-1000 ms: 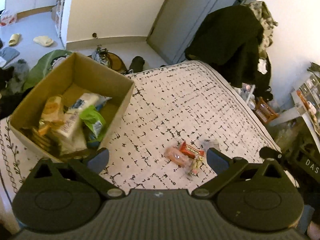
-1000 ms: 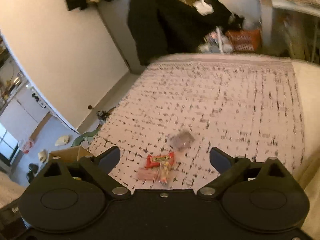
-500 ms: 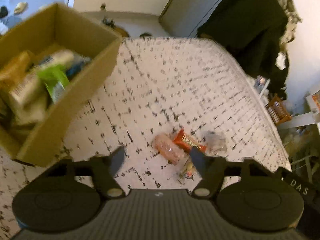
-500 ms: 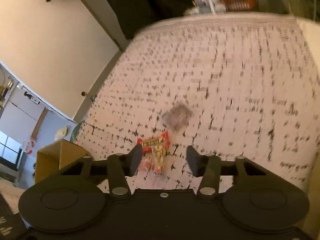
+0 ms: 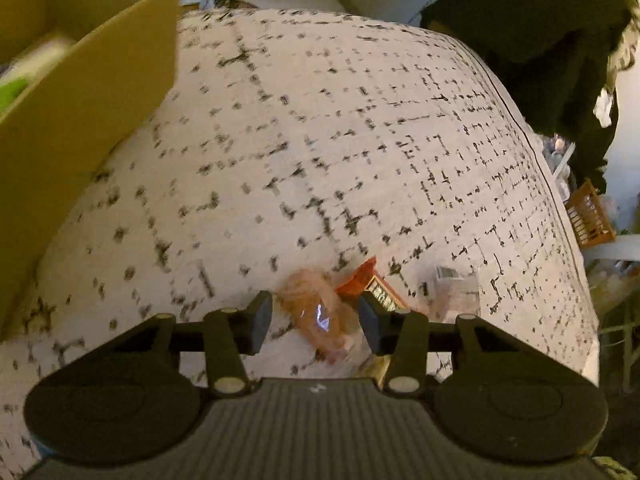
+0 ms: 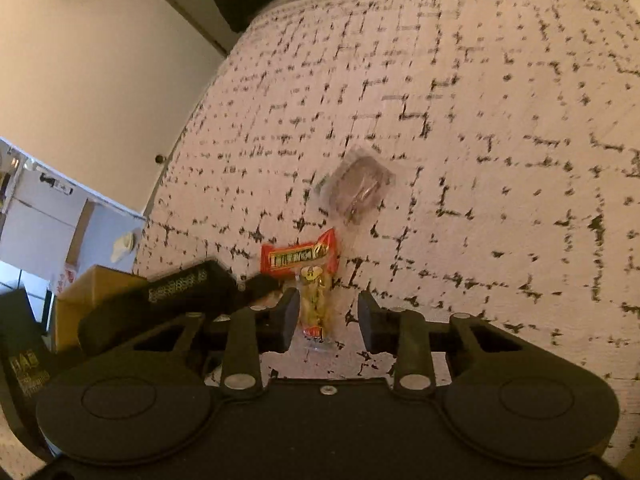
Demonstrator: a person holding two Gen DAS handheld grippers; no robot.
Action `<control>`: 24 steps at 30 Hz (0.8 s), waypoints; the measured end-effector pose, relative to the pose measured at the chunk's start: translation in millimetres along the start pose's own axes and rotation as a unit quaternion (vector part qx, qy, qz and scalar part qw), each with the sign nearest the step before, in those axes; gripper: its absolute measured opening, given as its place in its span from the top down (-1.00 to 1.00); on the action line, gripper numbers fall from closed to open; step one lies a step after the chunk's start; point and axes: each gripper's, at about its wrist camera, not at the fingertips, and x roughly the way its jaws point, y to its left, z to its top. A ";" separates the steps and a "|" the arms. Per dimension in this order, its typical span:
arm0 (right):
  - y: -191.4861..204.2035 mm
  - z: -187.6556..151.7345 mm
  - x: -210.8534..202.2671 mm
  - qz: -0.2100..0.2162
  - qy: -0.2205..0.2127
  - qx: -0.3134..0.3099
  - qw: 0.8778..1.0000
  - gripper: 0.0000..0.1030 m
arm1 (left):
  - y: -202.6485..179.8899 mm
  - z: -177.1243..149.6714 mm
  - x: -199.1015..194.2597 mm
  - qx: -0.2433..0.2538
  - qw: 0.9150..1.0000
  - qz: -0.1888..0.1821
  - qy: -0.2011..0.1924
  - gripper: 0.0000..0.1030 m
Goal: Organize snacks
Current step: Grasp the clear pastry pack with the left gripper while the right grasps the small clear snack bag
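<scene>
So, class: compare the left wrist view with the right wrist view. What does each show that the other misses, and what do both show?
Only the left wrist view shows the pink packet between the open left gripper and the box up close. Only the right wrist view shows the yellow packet between the open right gripper and the left gripper's body from the side. Both show the red bar, the clear packet and the patterned bedspread.
</scene>
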 end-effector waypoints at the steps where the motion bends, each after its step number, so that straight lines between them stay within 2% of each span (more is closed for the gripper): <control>1: 0.9 -0.3 3.2 -0.001 0.003 -0.002 1.000 0.39 | -2.6 1.2 1.7 0.003 1.000 0.006 0.003 0.10; 5: 3.2 -1.3 15.4 -0.008 0.014 -0.003 1.000 0.39 | -3.8 2.5 3.7 0.011 1.000 0.018 0.016 0.19; 9: 11.2 -5.7 27.2 -0.018 0.023 -0.021 0.999 0.39 | -3.3 3.0 4.0 0.036 0.998 0.027 0.037 0.19; 14: 27.0 -10.4 32.1 -0.044 0.010 -0.071 0.996 0.38 | 0.8 6.5 3.0 0.038 0.997 0.032 0.054 0.19; 18: 31.8 -13.0 30.2 -0.050 0.025 -0.081 0.995 0.38 | 9.6 3.6 -2.9 0.038 0.997 0.035 0.059 0.24; 20: 34.4 -16.3 30.2 -0.051 0.031 -0.093 0.994 0.39 | 12.8 1.6 -5.2 0.041 0.997 0.043 0.058 0.58; 23: 38.6 -25.2 32.1 -0.067 0.024 -0.131 0.989 0.66 | 19.9 0.9 -9.5 0.035 0.997 0.040 0.063 0.66; 24: 38.0 -25.6 30.7 -0.064 0.023 -0.130 0.989 0.67 | 21.8 0.7 -12.2 0.031 0.997 0.040 0.064 0.66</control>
